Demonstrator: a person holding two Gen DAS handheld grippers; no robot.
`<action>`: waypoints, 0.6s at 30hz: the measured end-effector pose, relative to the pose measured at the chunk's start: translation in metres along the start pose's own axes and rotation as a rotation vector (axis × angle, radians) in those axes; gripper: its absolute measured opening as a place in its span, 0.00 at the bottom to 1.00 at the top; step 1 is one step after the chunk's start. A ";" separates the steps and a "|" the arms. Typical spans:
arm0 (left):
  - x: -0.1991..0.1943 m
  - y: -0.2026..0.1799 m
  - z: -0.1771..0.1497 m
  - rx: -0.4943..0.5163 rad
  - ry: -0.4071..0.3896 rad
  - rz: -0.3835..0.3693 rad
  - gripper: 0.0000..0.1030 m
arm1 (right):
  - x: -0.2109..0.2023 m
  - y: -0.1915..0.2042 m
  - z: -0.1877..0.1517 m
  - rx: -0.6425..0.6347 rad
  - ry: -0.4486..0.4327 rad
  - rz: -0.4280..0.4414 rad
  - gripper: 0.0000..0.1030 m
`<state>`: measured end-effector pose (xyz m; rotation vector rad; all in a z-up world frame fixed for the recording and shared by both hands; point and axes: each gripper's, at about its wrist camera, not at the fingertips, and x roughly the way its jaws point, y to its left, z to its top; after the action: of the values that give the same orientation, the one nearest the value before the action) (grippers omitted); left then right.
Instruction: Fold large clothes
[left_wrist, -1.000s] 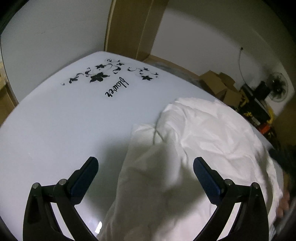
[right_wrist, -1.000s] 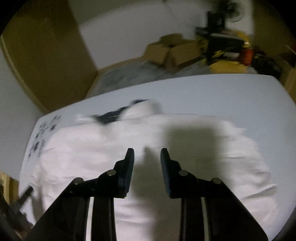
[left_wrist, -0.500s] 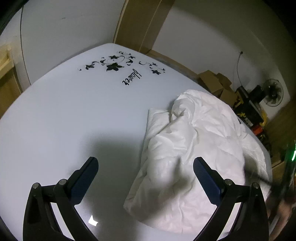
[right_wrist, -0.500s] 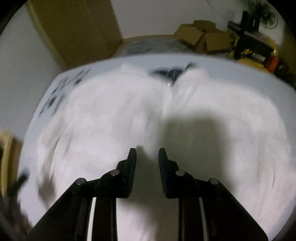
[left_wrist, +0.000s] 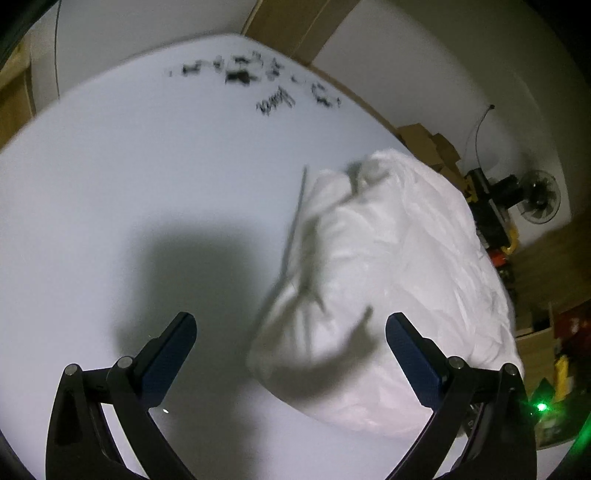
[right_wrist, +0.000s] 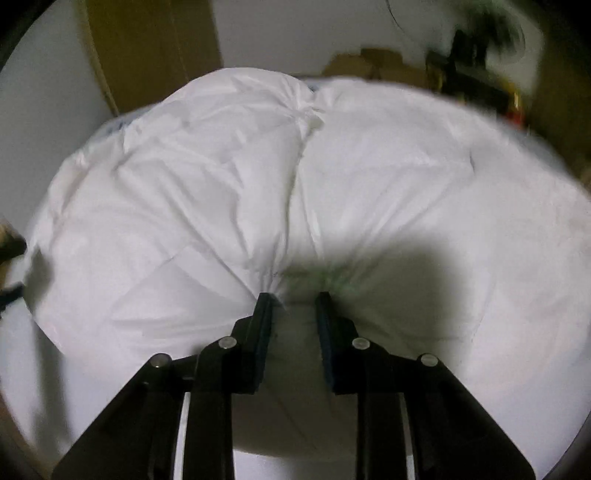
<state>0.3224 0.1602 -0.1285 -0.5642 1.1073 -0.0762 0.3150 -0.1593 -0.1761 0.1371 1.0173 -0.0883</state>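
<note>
**White garment bunched in the right gripper**

A large, crumpled white fabric garment (right_wrist: 221, 192) is spread over the pale white desk (left_wrist: 110, 177), filling most of the right wrist frame. A gathered fold of it is clamped between the narrowed fingers of the right gripper (right_wrist: 293, 295). In the left wrist frame the garment (left_wrist: 399, 266) lies right of centre; the left gripper (left_wrist: 288, 325) is held wide apart, empty. Black floral print (left_wrist: 255, 77) is seen upper centre.

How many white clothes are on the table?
1. One big white garment lies bunched on the table, with the right gripper pinching its near edge. More could be hidden inside the bundle.
</note>
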 end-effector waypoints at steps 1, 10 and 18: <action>-0.001 0.000 -0.003 0.001 0.004 -0.012 0.99 | -0.004 -0.006 0.002 0.032 0.020 0.051 0.28; -0.013 0.015 -0.045 -0.109 0.107 -0.336 1.00 | -0.069 -0.046 -0.019 0.163 -0.109 0.304 0.81; 0.020 0.023 -0.051 -0.203 0.108 -0.329 1.00 | -0.093 -0.041 -0.044 0.157 -0.118 0.327 0.81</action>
<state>0.2828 0.1531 -0.1716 -0.9310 1.1258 -0.2847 0.2236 -0.1923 -0.1227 0.4343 0.8589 0.1209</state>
